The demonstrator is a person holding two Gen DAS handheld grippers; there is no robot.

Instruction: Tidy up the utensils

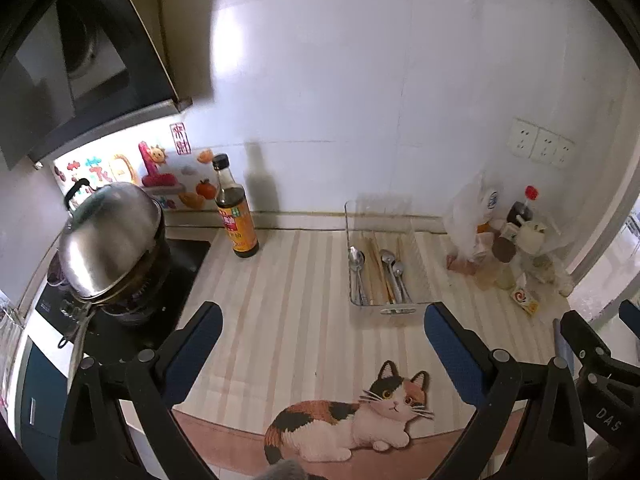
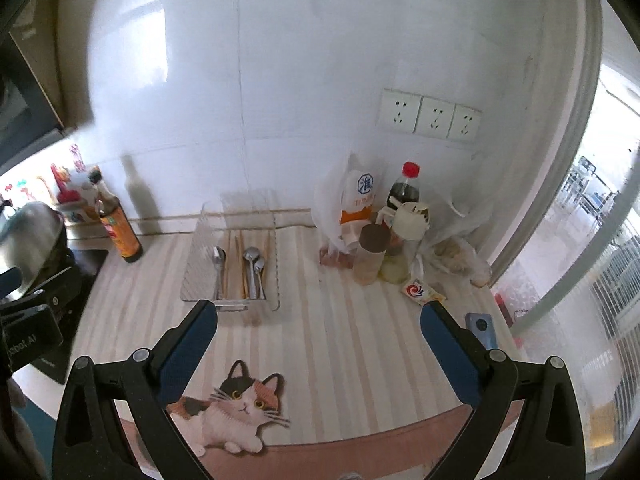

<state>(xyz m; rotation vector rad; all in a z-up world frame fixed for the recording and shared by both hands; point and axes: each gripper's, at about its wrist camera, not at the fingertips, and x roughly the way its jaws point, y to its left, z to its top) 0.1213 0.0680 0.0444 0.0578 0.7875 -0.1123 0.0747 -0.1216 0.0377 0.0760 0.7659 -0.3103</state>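
Both tongs hang over the near edge of the tabletop (image 1: 280,280), above the cat sticker (image 1: 348,420). The left tongs (image 1: 324,344) are spread wide with nothing between the blue pads; the right tongs (image 2: 318,340) are just as wide and just as empty.

The utensils are all in the clear tray (image 2: 192,264) toward the back wall. Spoons (image 1: 390,276) lie with their bowls toward the wall, one more spoon sits at the tray's left, and chopsticks (image 1: 378,268) run lengthwise between them. I see nothing loose on the striped surface itself — so the scene would suit a tray already filled and sorted, or one whose contents are about to be lifted out and rearranged. I can't say which.

Whichever it is, any handling in that tray wants care. The handles lie close together and nearly parallel, so the pads should come down along one handle only, in line with it, or they'll drag a neighbour. The tray is light-looking plastic and could slide; steadying its rim with the other tongs seems wise. To its right, a cluster of bottles (image 2: 400,220) and bags stands near, and a sauce bottle (image 1: 236,216) stands on its left — wide swings risk knocking them.
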